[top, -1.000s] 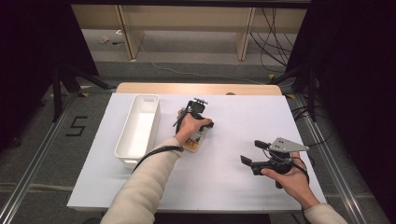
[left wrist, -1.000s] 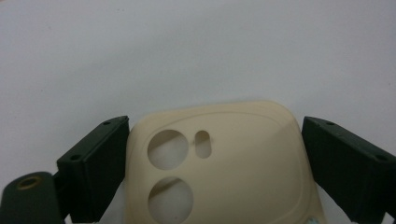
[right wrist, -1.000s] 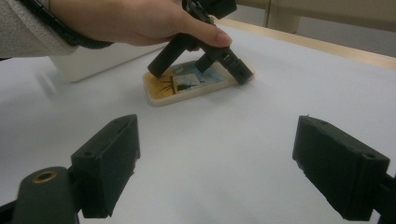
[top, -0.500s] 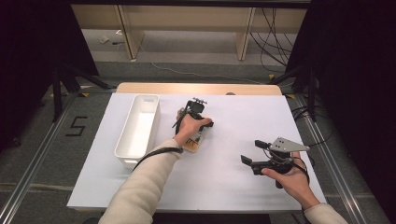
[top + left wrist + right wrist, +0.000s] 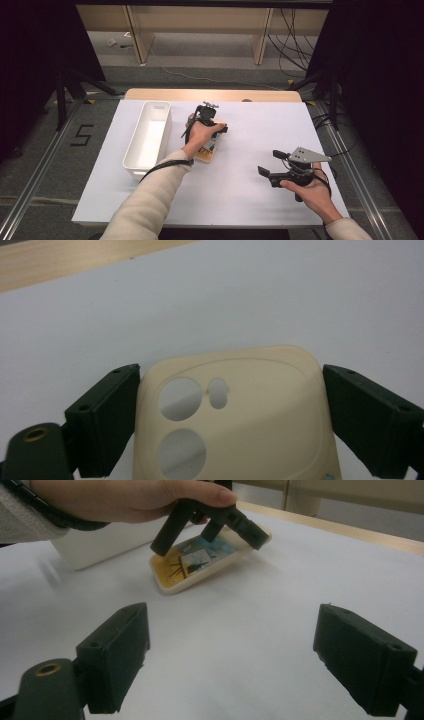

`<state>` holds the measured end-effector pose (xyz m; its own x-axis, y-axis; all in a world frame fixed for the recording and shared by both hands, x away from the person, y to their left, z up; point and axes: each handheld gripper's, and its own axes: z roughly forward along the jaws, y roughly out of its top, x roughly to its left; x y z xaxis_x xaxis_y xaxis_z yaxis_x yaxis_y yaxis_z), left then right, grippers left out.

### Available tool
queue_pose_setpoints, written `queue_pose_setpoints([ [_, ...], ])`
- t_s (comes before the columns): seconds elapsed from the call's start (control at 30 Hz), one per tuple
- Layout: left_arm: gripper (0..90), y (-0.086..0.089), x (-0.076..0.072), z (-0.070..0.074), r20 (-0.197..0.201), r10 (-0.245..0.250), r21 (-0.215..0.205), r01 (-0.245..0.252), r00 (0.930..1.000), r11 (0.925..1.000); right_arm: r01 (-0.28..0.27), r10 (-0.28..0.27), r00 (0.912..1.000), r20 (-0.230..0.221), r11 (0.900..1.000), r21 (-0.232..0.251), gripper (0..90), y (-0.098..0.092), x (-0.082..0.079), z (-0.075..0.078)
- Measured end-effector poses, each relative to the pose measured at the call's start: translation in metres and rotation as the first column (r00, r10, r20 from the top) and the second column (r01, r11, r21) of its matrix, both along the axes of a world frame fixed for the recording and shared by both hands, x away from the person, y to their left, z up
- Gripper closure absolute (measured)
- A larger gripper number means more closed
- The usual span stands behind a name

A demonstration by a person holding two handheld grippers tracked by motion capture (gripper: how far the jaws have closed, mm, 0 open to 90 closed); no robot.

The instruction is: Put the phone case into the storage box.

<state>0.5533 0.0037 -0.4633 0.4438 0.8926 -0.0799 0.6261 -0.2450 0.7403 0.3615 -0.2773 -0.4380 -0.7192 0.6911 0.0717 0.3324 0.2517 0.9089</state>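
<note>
Fingers of the right gripper point(image 5: 272, 164) stood wide apart with nothing between them, low at the lower right of the high view, resting in the person's right hand point(image 5: 311, 192) above bare worktop point(image 5: 250, 200). In the right gripper view the same black fingers point(image 5: 114, 655) framed only white surface.

Past them, at centre frame, the left gripper point(image 5: 206, 131) came down over a phone case point(image 5: 210, 148), cream-coloured with a printed picture on one face. The case lay on the worktop just right of a white bin point(image 5: 148, 137), near it but apart. In the right gripper view one end of the case point(image 5: 200, 562) looked raised off the surface, tilted.

In the left gripper view the case point(image 5: 235, 415) sat between the two fingers point(image 5: 107, 420), camera cut-outs showing. The fingers sat close on both long edges; the left one seemed to touch, the right showed a thin gap. Judged as bracketing, not yet squeezing.

Handling, as a judgement: light, thin-walled, likely flexible and smooth-skinned. A squeeze across the open width could bow the walls or let it slip. Better hold across the long side edges near mid-length, away from the cut-outs, with gentle pressure.

At the far edge a strip of bare wood point(image 5: 210, 95) showed beyond the white sheet.
</note>
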Motion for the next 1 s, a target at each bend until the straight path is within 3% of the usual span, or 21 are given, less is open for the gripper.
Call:
queue_pose_setpoints([
  [0.4, 11.2, 0.008, -0.015, 0.023, 0.091, 0.022, -0.066, -0.016, 0.9956, 0.9977, 0.003, -0.003, 1.0, -0.005, 1.0, 0.006, 15.8, 0.0, 0.0, 0.0],
  [1.0, 11.2, 0.014, -0.035, 0.042, 0.162, 0.0, -0.073, 0.012, 0.9867, 0.9973, 0.007, -0.007, 1.0, -0.004, 1.0, 0.011, 15.8, 0.0, 0.0, 0.0],
])
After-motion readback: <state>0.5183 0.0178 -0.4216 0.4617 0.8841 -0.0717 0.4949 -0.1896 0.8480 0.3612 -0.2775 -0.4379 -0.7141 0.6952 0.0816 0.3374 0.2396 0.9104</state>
